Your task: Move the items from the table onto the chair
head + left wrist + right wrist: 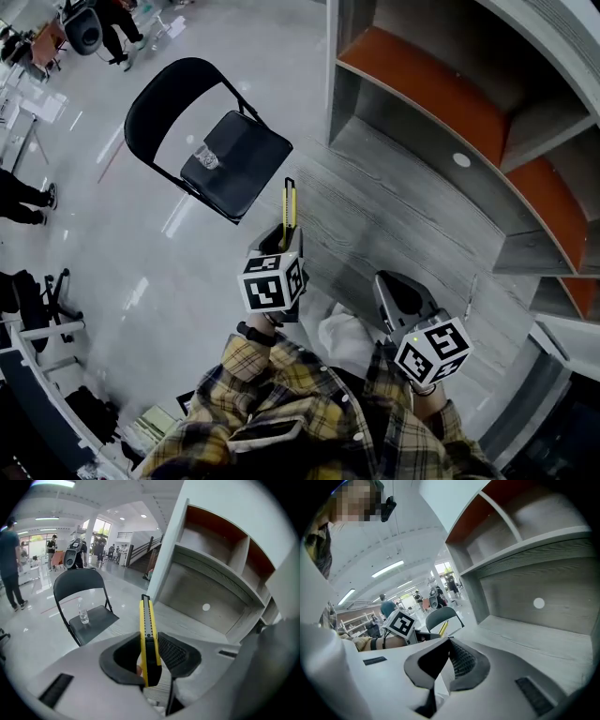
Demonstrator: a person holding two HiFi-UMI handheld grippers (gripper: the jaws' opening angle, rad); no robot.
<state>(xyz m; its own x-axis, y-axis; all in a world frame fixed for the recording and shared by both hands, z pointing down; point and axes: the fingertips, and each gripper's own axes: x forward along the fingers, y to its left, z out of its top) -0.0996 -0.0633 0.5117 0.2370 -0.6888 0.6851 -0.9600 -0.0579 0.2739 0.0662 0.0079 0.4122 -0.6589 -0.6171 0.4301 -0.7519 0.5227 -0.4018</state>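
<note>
The left claw [150, 656] grips the lower body of a yellow knife [147, 618], held upright near the worktop [375, 220] edge, apart from the chair [253, 150]. The knife looks light, stiff and smooth-cased, so a firm mid-body hold suits it. The right claw [449, 658] is closed and empty.

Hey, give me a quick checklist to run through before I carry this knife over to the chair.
1. Grip: ok. The left tongs clamp the yellow utility knife, which stands upright.
2. Blade retracted: cannot tell at its black tip.
3. Landing room: ok. The chair seat holds only a small glass, with bare seat beside it.
4. Way to the chair: ok, open floor in between.
5. Right tongs: ok, shut and empty.
</note>
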